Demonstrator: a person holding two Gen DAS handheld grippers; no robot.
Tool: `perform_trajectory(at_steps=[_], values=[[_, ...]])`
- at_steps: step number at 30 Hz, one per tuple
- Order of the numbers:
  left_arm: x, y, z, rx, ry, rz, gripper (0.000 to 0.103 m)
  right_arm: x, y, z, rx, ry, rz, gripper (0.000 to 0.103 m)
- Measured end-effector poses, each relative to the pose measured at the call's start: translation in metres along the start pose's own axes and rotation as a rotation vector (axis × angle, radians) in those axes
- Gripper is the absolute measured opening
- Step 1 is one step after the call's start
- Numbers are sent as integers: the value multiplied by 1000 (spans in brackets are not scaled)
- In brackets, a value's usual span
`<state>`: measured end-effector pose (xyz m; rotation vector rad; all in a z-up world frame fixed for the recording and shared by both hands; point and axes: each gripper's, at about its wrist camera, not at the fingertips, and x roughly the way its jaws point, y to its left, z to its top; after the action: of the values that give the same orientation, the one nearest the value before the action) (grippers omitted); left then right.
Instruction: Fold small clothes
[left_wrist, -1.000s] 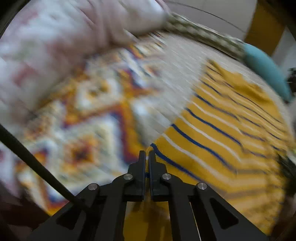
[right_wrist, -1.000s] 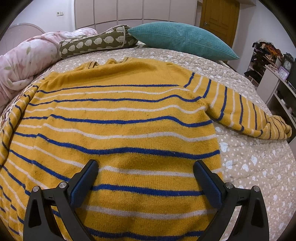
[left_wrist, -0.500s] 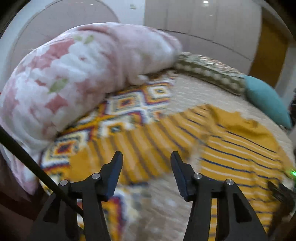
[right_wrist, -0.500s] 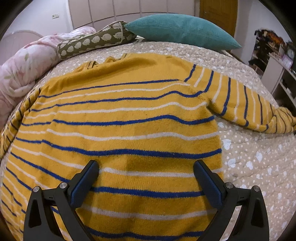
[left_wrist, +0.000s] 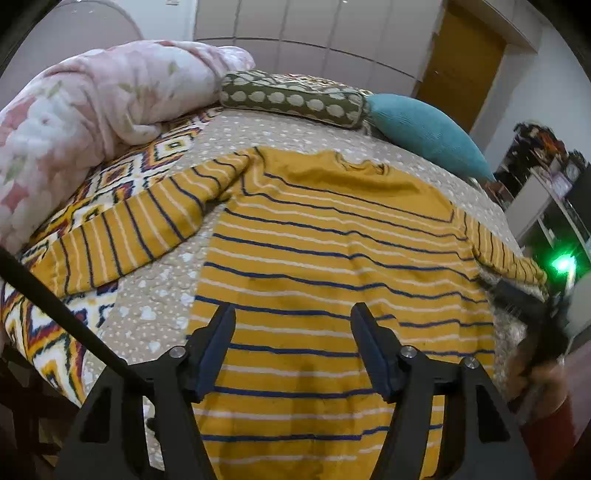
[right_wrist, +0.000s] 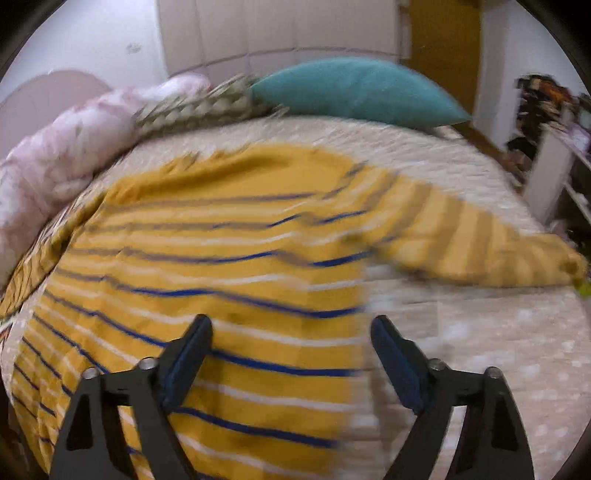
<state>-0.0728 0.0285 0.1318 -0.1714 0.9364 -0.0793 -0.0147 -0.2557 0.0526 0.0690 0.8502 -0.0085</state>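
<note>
Bedroom clutter frames a beige dotted bed (left_wrist: 162, 291) where the work lies. Above the hem, the left gripper (left_wrist: 293, 350) hangs wide and empty, as does the right gripper (right_wrist: 291, 360), whose view is blurred by motion; neither touches cloth. Beneath both spreads a mustard-yellow knitted sweater with blue and white stripes (left_wrist: 332, 258), flat on the bed, collar pointing at an olive spotted bolster (left_wrist: 291, 98) and a teal ribbed pillow (left_wrist: 424, 129), with a pink floral duvet (left_wrist: 85, 107) heaped beyond its left sleeve (left_wrist: 140, 225). Both sleeves lie outstretched, so folding has probably not begun. A good first step: pinch one cuff firmly through both layers, lift only slightly, and carry it across the chest so the stripes stay aligned and the body does not drag.
</note>
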Motion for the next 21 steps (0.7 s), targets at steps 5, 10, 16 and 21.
perform_trajectory(at_steps=[5, 10, 16, 21], values=[[4, 2, 0, -14, 13, -13, 64, -17, -111, 32, 186, -23, -211, 60], [14, 10, -1, -49, 36, -10, 65, 13, -206, 56, 376, 80, -400, 62], [12, 11, -3, -49, 29, -17, 65, 36, -255, 49, 539, 160, -332, 20], [5, 13, -6, -44, 5, -31, 65, -23, -248, 9, 573, 82, -267, 4]])
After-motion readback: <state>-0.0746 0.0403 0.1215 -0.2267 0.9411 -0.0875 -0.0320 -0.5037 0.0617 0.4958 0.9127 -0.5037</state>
